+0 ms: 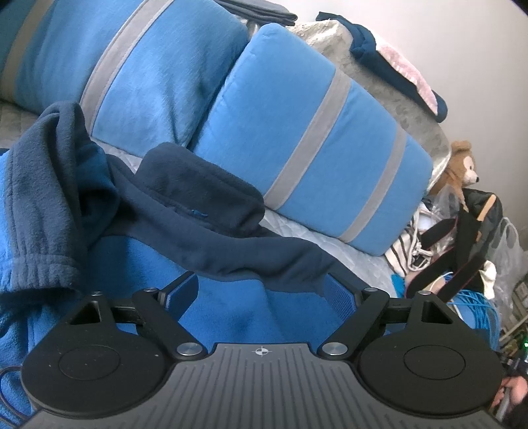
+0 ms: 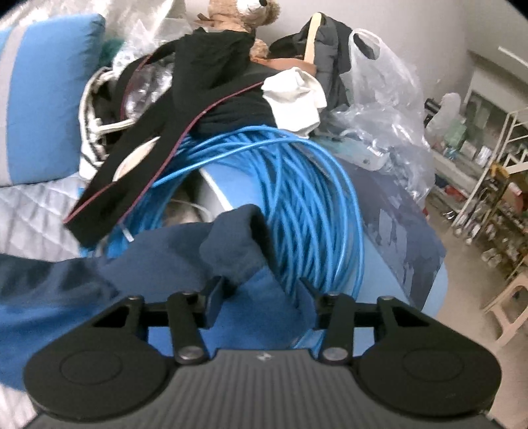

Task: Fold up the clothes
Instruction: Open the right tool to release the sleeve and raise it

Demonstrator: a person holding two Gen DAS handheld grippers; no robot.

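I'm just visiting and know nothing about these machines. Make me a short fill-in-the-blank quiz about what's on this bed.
1. The big cushions behind the two-tone blue fleece garment are bright blue with ____ stripes.
2. The large coil of cable beside the bed is ____ in colour.
3. The soft toy on top of the clutter pile is a brown teddy ____.
4. A black strap lies draped ____ the cable coil.

Missing words: grey; blue; bear; over
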